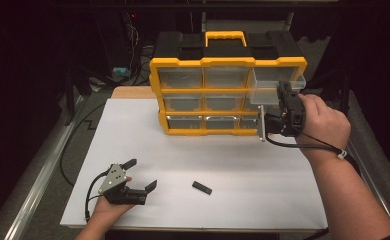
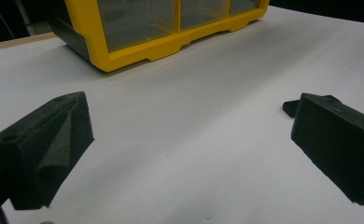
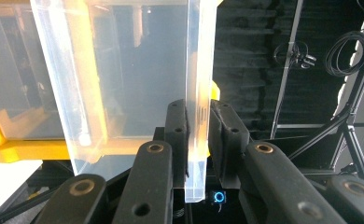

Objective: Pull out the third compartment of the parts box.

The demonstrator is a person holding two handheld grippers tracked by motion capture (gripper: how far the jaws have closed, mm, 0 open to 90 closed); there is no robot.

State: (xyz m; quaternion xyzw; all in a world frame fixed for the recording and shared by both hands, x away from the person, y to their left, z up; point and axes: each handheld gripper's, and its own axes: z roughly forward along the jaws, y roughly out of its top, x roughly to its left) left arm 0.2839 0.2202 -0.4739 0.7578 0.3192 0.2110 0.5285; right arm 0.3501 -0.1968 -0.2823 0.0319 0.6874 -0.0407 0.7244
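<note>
Pinching the front wall of a clear drawer (image 3: 124, 70) between my right gripper (image 3: 199, 126) jaws, I hold it pulled partway out of the yellow organizer's (image 1: 203, 62) top right slot. My left gripper (image 1: 142, 175) rests on the white bench (image 1: 263, 200), jaws wide, near a small black piece (image 1: 202, 187).

Left gripper (image 1: 144, 175) low, fingers (image 2: 45, 149) spread; right gripper (image 1: 282, 95) raised, fingers (image 3: 178, 135) clamped.
</note>
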